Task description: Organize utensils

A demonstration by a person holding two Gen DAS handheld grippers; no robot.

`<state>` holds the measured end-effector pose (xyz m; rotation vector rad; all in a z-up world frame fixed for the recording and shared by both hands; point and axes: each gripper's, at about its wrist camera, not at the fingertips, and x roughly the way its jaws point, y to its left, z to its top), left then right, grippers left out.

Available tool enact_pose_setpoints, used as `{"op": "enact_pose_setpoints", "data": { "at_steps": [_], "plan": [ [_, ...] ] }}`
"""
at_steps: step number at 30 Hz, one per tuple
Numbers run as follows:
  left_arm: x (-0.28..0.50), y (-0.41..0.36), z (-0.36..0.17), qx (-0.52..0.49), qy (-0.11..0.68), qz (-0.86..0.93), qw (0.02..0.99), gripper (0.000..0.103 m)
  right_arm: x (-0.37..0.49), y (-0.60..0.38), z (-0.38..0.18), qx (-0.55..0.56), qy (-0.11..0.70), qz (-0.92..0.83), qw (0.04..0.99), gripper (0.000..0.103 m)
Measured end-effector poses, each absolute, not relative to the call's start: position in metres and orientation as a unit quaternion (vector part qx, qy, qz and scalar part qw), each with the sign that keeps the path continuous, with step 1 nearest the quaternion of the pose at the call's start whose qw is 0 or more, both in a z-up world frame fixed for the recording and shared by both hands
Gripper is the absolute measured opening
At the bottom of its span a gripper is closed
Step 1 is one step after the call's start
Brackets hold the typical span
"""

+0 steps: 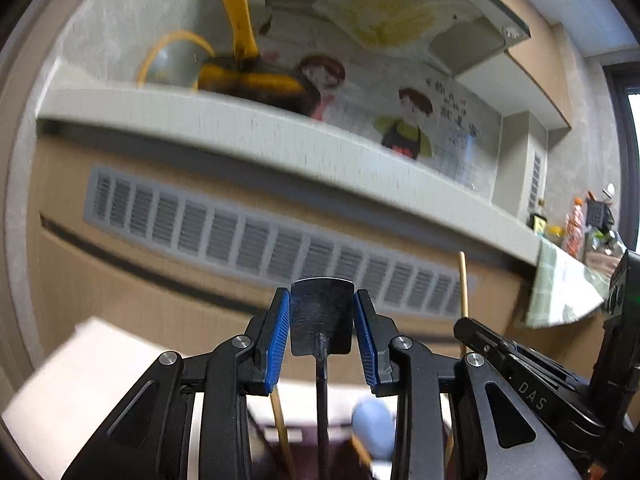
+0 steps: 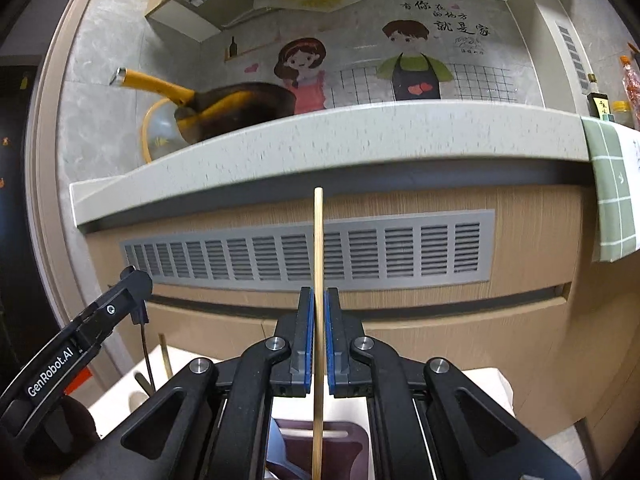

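My left gripper [image 1: 322, 312] is shut on a black metal utensil [image 1: 322, 312], its flat end upright between the blue pads, its thin stem running down. My right gripper [image 2: 319, 320] is shut on a wooden chopstick [image 2: 318, 248] that stands upright and sticks up past the fingertips. In the left wrist view the right gripper [image 1: 520, 368] shows at the right with that chopstick [image 1: 463, 288]. In the right wrist view the left gripper [image 2: 120, 292] shows at the left. Below lie another chopstick [image 1: 282, 428], a pale blue spoon [image 1: 374, 428] and a dark maroon holder [image 2: 340, 452].
A white table surface [image 2: 120, 396] lies below. Ahead stands a wood cabinet front with a grey vent grille [image 2: 360, 252] under a pale countertop [image 2: 320, 140]. A dark pan with a yellow handle [image 2: 224, 104] sits on it. A green checked cloth [image 2: 612, 192] hangs at the right.
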<state>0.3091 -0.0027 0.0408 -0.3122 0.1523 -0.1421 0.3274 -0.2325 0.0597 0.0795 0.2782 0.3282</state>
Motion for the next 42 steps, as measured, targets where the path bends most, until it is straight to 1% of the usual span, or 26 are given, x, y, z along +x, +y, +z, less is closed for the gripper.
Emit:
{"op": "enact_pose_setpoints", "data": {
  "at_steps": [3,4,5,8,12,16,18,19,20,22,28,33,42],
  "plan": [
    [0.296,0.000,0.026,-0.153,0.116,-0.071,0.979,0.038,0.313,-0.238,0.042,0.033,0.173,0.189,0.966,0.006],
    [0.290,0.001,0.023,-0.151,0.124,-0.067,0.978,0.043,0.307,-0.240,0.036,0.030,0.193,0.191,0.962,0.006],
    [0.282,0.003,0.020,-0.150,0.136,-0.062,0.977,0.045,0.301,-0.243,0.030,0.028,0.209,0.189,0.959,0.006],
    [0.251,0.007,0.018,-0.143,0.165,-0.048,0.975,0.045,0.280,-0.256,0.020,0.039,0.242,0.183,0.952,0.006],
    [0.188,0.004,0.019,-0.110,0.192,-0.021,0.975,0.045,0.237,-0.273,0.018,0.058,0.255,0.169,0.950,0.008],
    [0.136,-0.009,0.019,-0.051,0.218,0.021,0.974,0.045,0.184,-0.272,0.026,0.016,0.258,0.148,0.955,0.008],
    [0.119,-0.013,0.020,-0.039,0.228,0.032,0.972,0.045,0.161,-0.268,0.028,-0.015,0.262,0.152,0.953,0.012],
    [0.110,-0.014,0.021,-0.038,0.232,0.032,0.971,0.045,0.148,-0.266,0.028,-0.020,0.260,0.162,0.952,0.017],
    [0.104,-0.015,0.021,-0.038,0.234,0.032,0.971,0.045,0.140,-0.265,0.028,-0.019,0.261,0.167,0.951,0.026],
    [0.093,-0.017,0.023,-0.035,0.234,0.033,0.971,0.045,0.123,-0.261,0.028,-0.014,0.268,0.174,0.948,0.036],
    [0.081,-0.019,0.027,-0.036,0.240,0.031,0.969,0.045,0.104,-0.253,0.030,-0.023,0.264,0.177,0.948,0.036],
    [0.082,-0.019,0.028,-0.035,0.248,0.027,0.968,0.045,0.101,-0.249,0.032,-0.036,0.260,0.173,0.949,0.036],
    [0.083,-0.019,0.026,-0.037,0.253,0.023,0.966,0.045,0.103,-0.250,0.030,-0.029,0.266,0.178,0.947,0.036]
  ]
}}
